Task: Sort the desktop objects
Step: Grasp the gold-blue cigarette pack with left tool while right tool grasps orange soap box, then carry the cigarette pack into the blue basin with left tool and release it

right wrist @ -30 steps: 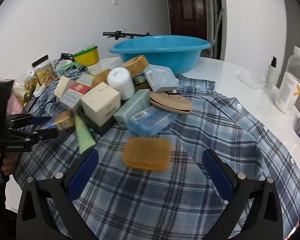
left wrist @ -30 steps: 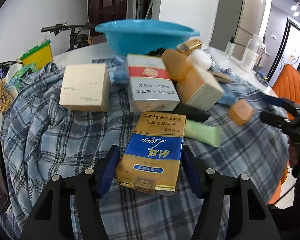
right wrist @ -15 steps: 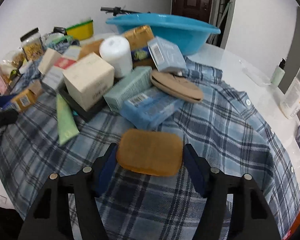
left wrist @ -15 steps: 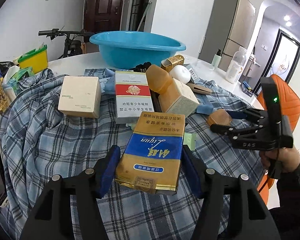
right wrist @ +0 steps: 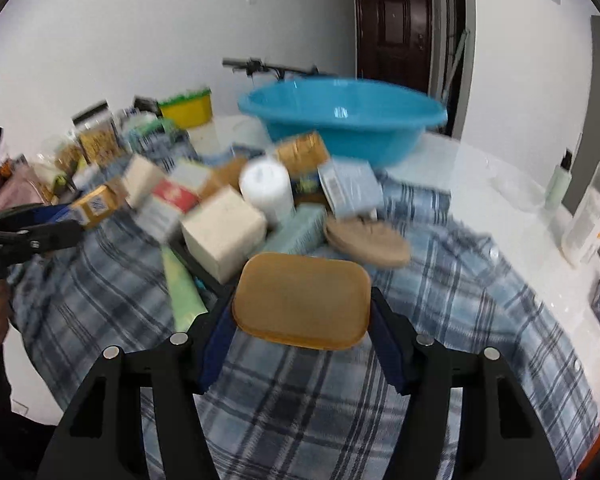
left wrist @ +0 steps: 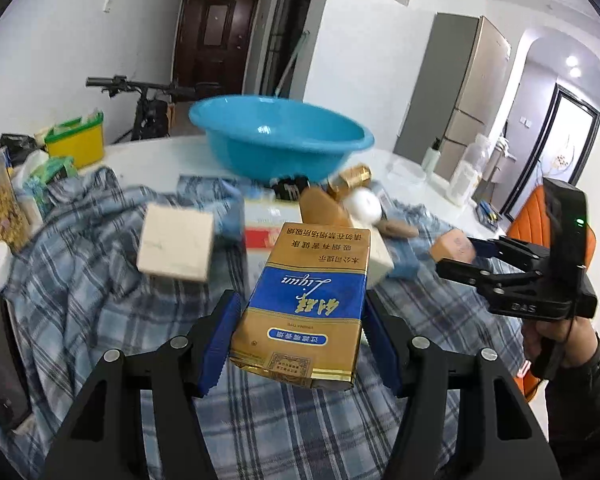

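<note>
My left gripper point(left wrist: 300, 314) is shut on a gold and blue cigarette pack point(left wrist: 306, 296) and holds it above the plaid cloth point(left wrist: 92, 280). In the right wrist view the same pack point(right wrist: 96, 204) shows at the far left. My right gripper point(right wrist: 302, 314) has its jaws closing, and its blue pads press both ends of a flat tan case point(right wrist: 302, 296) held clear of the cloth. That case point(left wrist: 454, 246) also appears at the right of the left wrist view. A blue basin point(right wrist: 340, 112) stands at the back of the table.
A pile of boxes point(right wrist: 220, 236), a white jar point(right wrist: 266, 188), a green tube point(right wrist: 182, 292) and a tan oval pouch point(right wrist: 368, 242) lies on the cloth. A beige box point(left wrist: 176, 242) sits at the left. Bottles point(right wrist: 592, 216) stand at the right edge, a yellow tub point(left wrist: 74, 142) at the back left.
My right gripper has shut on the tan case and lifted it off the cloth. My left gripper has risen with the cigarette pack still in it.
</note>
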Available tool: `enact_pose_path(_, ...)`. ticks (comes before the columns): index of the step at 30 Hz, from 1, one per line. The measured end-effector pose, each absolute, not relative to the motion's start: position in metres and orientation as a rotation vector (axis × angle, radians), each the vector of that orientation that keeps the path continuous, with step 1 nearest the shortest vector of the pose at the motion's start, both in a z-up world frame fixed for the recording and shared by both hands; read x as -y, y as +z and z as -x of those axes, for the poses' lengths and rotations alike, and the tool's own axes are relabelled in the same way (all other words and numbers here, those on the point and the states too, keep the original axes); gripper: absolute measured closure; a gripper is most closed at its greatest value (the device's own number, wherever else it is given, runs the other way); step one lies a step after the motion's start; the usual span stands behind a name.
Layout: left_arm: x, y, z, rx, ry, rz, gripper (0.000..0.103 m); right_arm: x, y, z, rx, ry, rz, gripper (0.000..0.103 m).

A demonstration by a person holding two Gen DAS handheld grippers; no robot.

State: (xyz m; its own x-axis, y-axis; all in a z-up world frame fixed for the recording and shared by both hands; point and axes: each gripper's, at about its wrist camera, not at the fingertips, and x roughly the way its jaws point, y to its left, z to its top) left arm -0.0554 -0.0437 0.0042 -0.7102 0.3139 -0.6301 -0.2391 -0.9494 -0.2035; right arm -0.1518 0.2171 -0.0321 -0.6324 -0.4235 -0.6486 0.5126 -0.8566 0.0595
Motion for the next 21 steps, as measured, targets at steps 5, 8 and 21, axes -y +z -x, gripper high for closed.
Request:
enact_pose_path(5,0.045,0.032,0.074,0.163,2.693,0.944,0.039,-0.216,-0.004,0.161,-0.157,-2.444,-0.825,0.041)
enact_pose_path(8,0.043,0.047,0.086,0.146,2.721,0.916,0.039,-0.215,0.013,0.174,-0.145,-2.440,-0.767,0.041)
enact_pose_path(21,0.031,0.113,0.182,0.028,2.860,0.820,0.039,-0.194,0.089,0.270,-0.114,-2.452,-0.566,0.041)
